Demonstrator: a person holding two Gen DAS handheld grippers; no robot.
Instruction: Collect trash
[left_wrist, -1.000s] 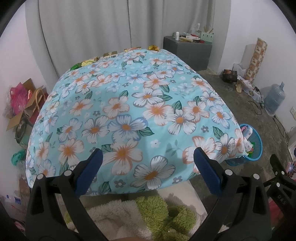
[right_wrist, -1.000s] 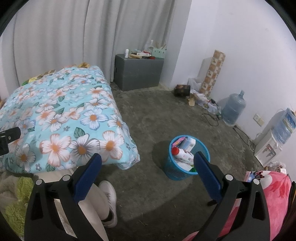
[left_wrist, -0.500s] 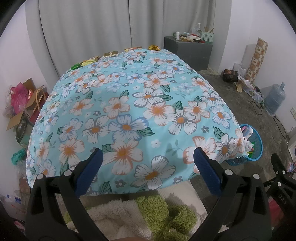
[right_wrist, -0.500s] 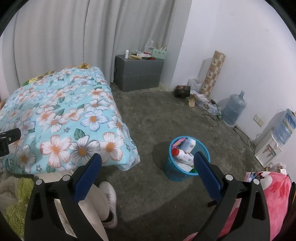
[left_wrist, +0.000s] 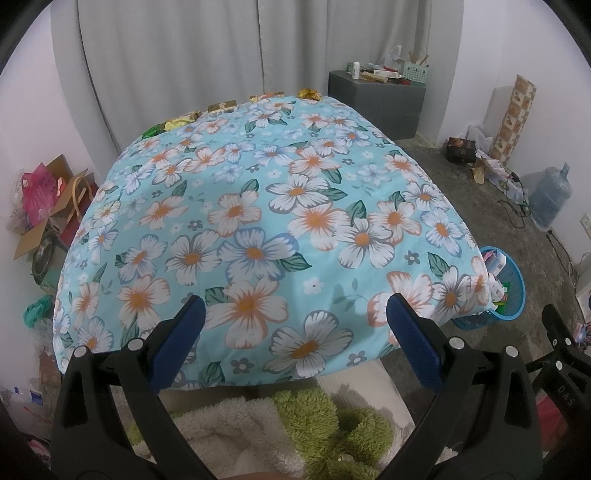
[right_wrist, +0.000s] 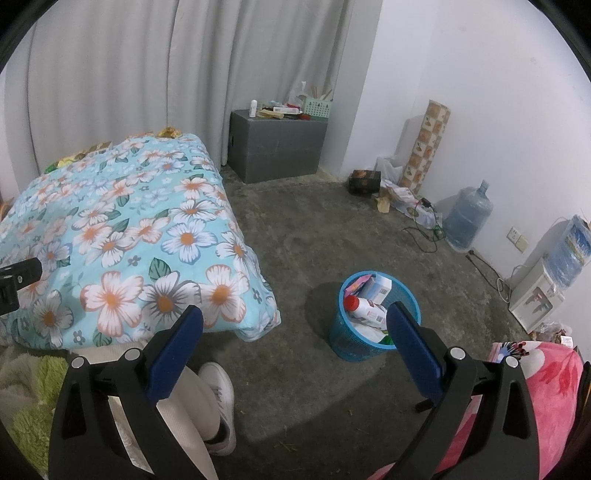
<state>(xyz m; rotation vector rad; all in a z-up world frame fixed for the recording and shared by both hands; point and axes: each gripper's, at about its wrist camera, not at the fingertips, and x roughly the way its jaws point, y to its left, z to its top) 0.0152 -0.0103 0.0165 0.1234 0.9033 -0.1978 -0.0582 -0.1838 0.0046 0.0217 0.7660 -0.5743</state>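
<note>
The left hand-held gripper (left_wrist: 295, 325) gapes empty over the floral bed (left_wrist: 258, 221); wrappers (left_wrist: 221, 107) lie at twelve o'clock, blue basket (left_wrist: 506, 288) at three

Left view faces bed (left_wrist: 258, 206); right faces floor; both share basket (right_wrist: 373, 325).

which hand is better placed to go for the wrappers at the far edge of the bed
Left, probably. The left tongs are open and aimed straight across the bed at the wrappers. The right tongs, also open, face the blue bin on the floor.
</note>
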